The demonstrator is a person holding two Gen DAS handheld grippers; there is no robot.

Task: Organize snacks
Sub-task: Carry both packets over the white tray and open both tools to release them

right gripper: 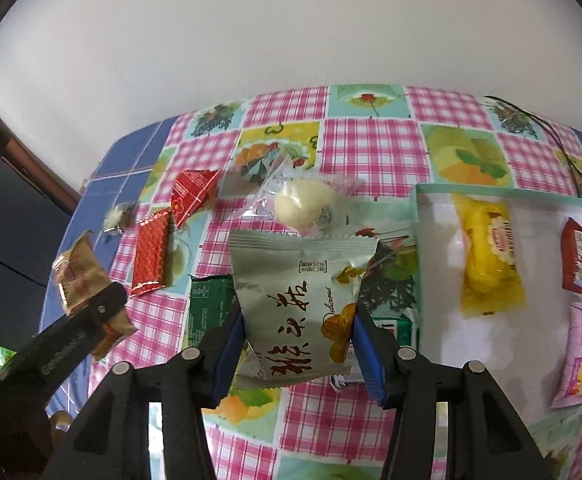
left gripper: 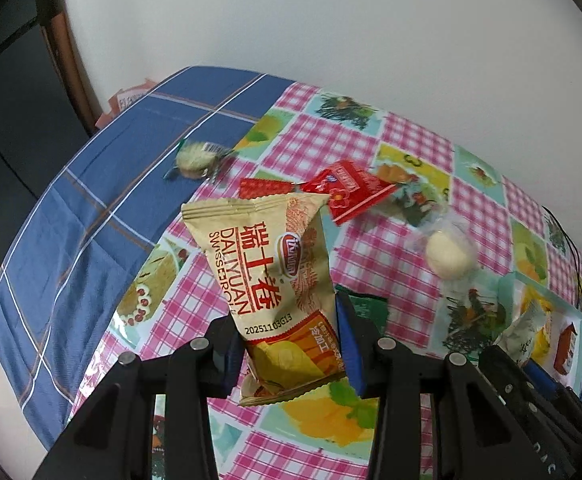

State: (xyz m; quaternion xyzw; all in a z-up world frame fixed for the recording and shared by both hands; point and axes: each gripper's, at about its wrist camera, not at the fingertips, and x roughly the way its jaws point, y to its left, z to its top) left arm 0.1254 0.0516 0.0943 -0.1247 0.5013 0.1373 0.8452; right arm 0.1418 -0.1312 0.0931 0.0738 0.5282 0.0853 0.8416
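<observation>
A white wall backed the table [right gripper: 371, 148] with its pink checked cloth. The left tongs [left gripper: 287, 344] were clamped on a gold Swiss-roll packet [left gripper: 267, 272], lifted upright off the cloth; the right tongs [right gripper: 297, 344] pinched a silver packet [right gripper: 303, 304] the same way, likely bound for the white box [right gripper: 423, 240] at its 3 o'clock, where three snacks lay. Red packets [right gripper: 171, 236] and a wrapped white ball [right gripper: 301, 204] waited at 11 to 12 o'clock.

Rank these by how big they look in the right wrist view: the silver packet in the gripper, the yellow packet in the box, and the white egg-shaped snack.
1. silver packet, though it is nearest the camera
2. yellow packet
3. white egg-shaped snack
</observation>
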